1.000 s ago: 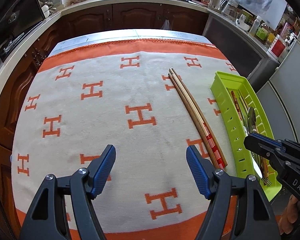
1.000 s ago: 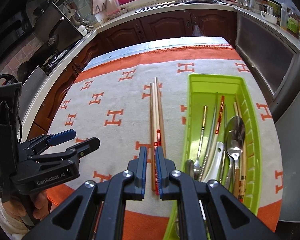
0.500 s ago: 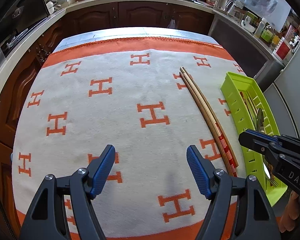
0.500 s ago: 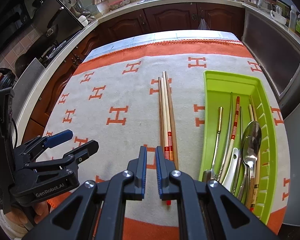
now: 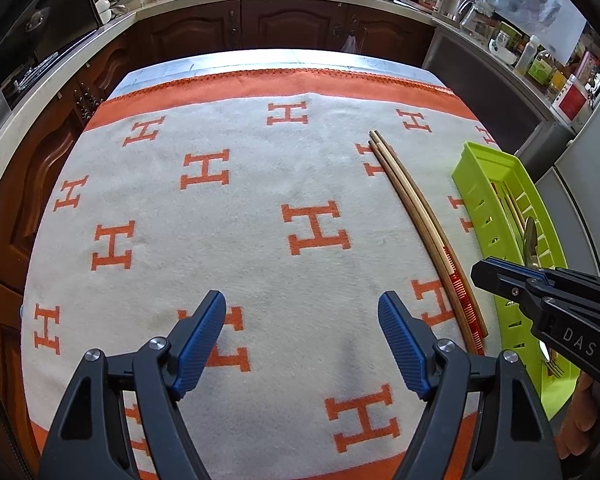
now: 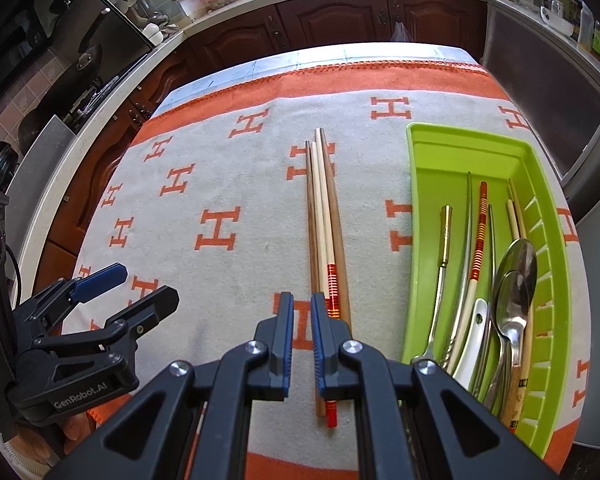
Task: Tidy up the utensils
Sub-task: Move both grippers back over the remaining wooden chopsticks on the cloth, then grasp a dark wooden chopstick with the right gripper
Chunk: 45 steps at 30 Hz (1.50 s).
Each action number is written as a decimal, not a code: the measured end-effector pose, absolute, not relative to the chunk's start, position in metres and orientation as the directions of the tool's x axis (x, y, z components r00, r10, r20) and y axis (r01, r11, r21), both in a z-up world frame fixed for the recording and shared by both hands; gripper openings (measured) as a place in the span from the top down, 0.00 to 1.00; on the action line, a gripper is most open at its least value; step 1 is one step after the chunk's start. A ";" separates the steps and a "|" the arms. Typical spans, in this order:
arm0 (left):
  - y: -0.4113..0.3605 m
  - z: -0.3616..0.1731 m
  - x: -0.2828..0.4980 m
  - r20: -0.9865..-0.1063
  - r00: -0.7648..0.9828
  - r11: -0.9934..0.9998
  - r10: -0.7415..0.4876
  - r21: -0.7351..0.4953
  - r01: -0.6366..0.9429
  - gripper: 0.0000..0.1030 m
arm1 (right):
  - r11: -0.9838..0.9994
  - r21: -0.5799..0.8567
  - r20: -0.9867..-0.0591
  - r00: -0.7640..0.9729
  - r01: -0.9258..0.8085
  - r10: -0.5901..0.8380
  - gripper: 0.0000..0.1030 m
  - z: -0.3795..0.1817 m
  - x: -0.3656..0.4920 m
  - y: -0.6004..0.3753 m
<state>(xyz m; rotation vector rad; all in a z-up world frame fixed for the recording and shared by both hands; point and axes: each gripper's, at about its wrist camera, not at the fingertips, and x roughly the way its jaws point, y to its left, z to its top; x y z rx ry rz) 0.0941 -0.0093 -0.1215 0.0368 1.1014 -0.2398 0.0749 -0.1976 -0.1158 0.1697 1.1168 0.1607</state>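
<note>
Three long wooden chopsticks, one with a red-banded end, lie side by side on the orange-and-white cloth; they also show in the left wrist view. A lime green tray to their right holds spoons, a fork, and more chopsticks. My right gripper is shut and empty, hovering above the near ends of the chopsticks. My left gripper is open and empty over the cloth, left of the chopsticks. The tray also shows in the left wrist view.
The cloth covers a table ringed by dark wood cabinets and a counter with kitchenware. A steel appliance stands to the right of the table. The left gripper shows in the right wrist view at the near left.
Both grippers have pulled back toward the near edge of the table. The right gripper stayed shut, the left stayed open. The chopsticks and tray have not moved.
</note>
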 end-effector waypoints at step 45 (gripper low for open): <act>0.003 -0.138 0.104 -0.894 0.399 0.974 -0.203 -0.141 0.179 0.25 | 0.989 0.020 -0.930 0.362 -0.144 0.071 0.92 -0.150 0.109 -0.163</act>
